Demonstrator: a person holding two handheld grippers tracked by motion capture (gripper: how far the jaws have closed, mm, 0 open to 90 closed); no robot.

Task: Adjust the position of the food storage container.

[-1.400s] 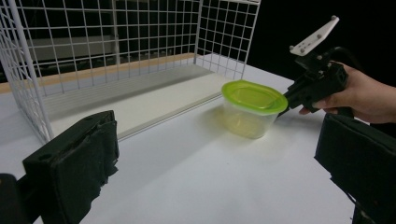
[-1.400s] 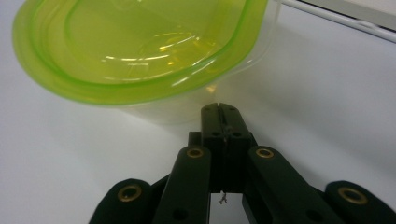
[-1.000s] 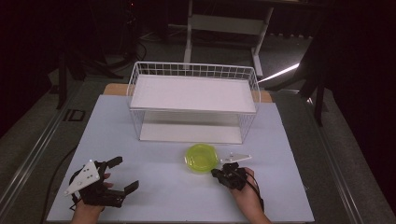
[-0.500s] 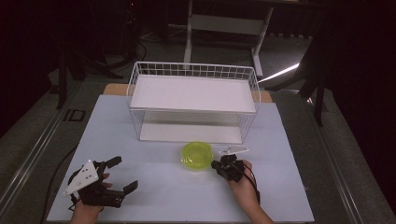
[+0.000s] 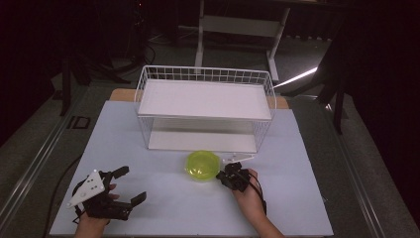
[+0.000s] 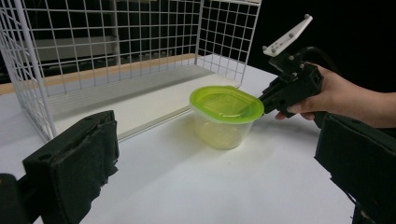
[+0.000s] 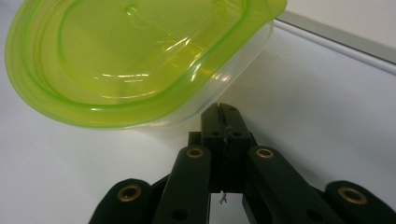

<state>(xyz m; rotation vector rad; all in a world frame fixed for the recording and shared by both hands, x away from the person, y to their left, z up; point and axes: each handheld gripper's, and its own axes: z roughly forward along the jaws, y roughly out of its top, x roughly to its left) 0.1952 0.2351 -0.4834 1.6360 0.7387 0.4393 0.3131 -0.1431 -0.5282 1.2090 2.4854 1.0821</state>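
container (image 5: 202,164): small clear plastic tub, rounded shape, contents can't be made out
lid (image 6: 227,103): translucent lime green, seated on the tub, raised rim
pose: upright on the white table (image 5: 163,198)
position: just in front of the white wire rack (image 5: 205,104), near its right front corner
contact: right gripper (image 5: 225,176) tips pressed together at the lid's edge; whether they pinch the rim is unclear

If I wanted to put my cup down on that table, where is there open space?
The white table is bare between the left hand-held gripper and the green-lidded container, and along both sides of the wire rack. The rack's top shelf is bare too. It is crowded just in front of the rack, where the right hand-held gripper meets the container.
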